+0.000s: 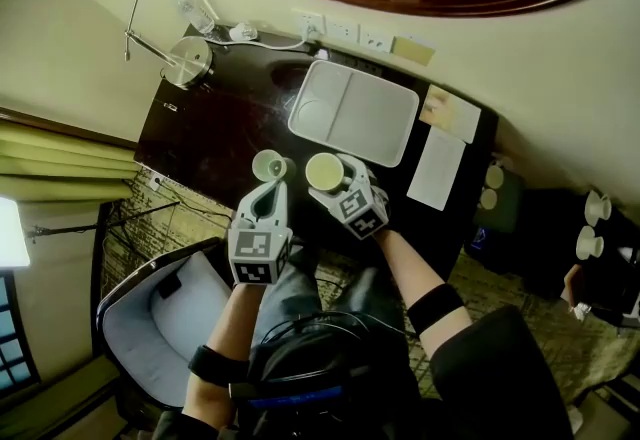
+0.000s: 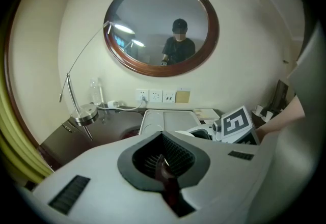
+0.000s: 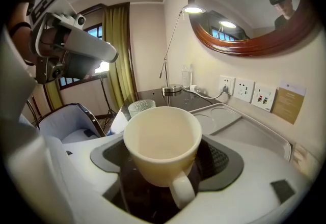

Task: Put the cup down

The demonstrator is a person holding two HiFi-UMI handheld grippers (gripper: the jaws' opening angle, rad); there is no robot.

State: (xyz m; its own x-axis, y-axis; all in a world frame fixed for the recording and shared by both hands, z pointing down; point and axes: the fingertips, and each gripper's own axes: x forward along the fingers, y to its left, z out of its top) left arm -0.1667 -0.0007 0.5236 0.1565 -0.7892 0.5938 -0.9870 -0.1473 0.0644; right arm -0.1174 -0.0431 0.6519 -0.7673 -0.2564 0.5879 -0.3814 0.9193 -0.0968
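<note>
While the right tongs (image 3: 162, 163) clamp wide around the cream cup (image 3: 162, 136), its handle toward the camera, the cup shows at the centre of the head view, just below the white tray (image 1: 352, 113) on the dark table (image 1: 200, 133). The left tongs (image 2: 162, 160) are pinched fully together, with a glass (image 1: 269, 166) at their tip.

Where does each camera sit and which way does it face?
Head view: on the head, steeply down at the desk and tray; both forearms, left gripper, right gripper.
Left gripper view: rides that gripper, toward the mirror; shut jaws, right gripper's cube.
Right gripper view: rides that gripper, over the cup toward the lamp; left gripper top left.
Shared: the tray, all three.
</note>
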